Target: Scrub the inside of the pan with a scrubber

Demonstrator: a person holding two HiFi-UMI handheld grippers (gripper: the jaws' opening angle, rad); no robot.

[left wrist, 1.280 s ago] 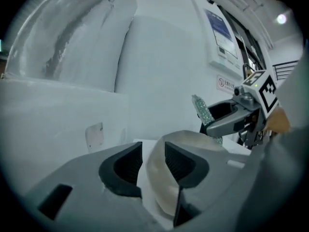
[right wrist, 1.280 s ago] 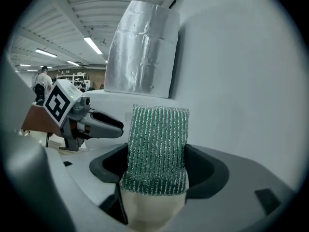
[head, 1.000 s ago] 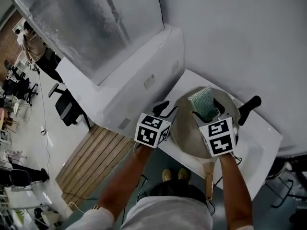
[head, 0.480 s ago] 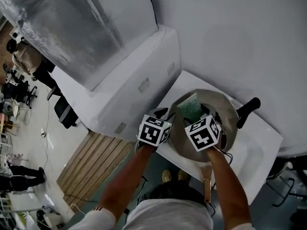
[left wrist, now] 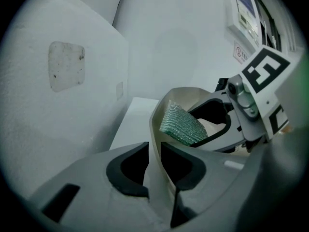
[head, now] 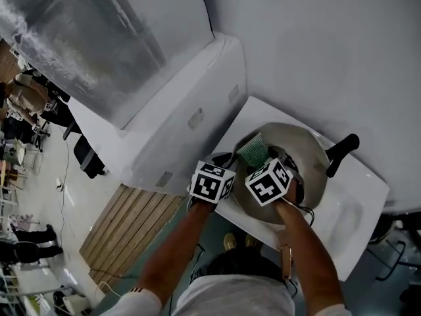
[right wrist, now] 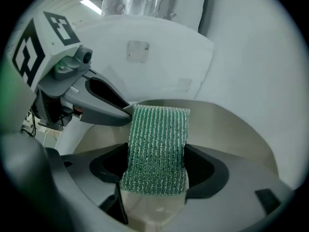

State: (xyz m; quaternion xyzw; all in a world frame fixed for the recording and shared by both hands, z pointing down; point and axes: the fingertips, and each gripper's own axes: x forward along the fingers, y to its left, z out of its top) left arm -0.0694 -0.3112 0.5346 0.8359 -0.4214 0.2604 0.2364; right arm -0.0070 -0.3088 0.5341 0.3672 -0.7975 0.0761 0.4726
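A round pan with a beige inside sits in a white sink. Its handle points toward me. My left gripper is at the pan's left rim. In the left gripper view the rim stands between the closing jaws of the left gripper, with the pads against both of its sides. My right gripper is shut on a green mesh scrubber over the left part of the pan. The scrubber sticks up from the right gripper over the pan's inside.
A black lever stands at the sink's far right edge. A white cabinet borders the sink on the left, under a foil-covered panel. Wooden slats lie on the floor below. A white wall is behind.
My right gripper has carried the scrubber left across the pan, from its middle toward the left rim. The left gripper has stayed at the left rim.
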